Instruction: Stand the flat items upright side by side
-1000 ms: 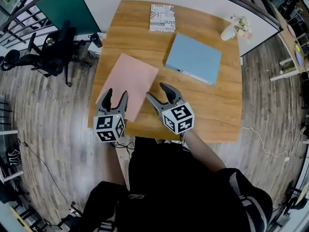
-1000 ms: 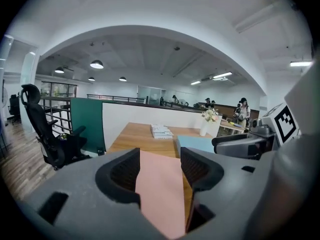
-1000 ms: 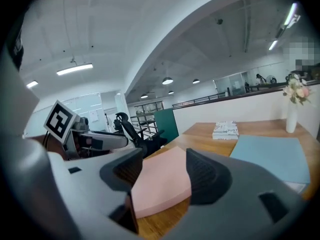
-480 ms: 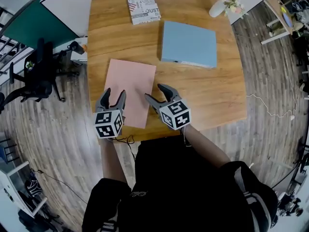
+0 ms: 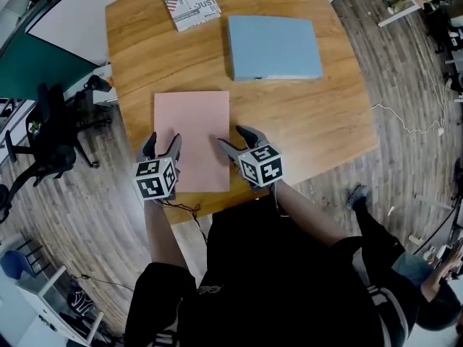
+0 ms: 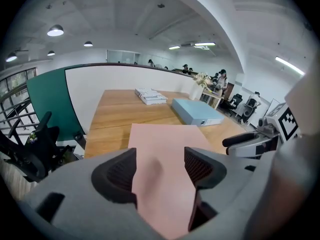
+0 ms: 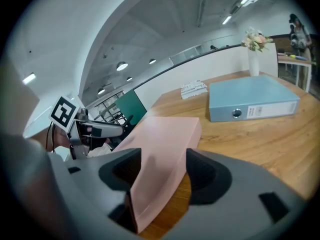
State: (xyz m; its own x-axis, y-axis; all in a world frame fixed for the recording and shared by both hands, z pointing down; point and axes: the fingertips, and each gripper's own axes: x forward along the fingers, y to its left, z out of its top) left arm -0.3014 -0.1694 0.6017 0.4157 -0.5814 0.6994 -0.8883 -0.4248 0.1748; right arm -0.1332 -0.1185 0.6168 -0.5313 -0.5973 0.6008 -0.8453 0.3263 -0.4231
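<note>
2 grippers (image 5: 161,142) (image 5: 233,136) straddle pink folder (image 5: 192,129).

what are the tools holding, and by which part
Nothing: left tool, jaws just opened wider, and right tool both stand open astride the pink folder's near corners, ungripped.

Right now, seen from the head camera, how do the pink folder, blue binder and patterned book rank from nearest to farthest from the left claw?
1. Pink folder: seen between the left claw's jaws, which have just been opening.
2. Blue binder: farther back, toward the right.
3. Patterned book: farthest back, on the left.
</note>
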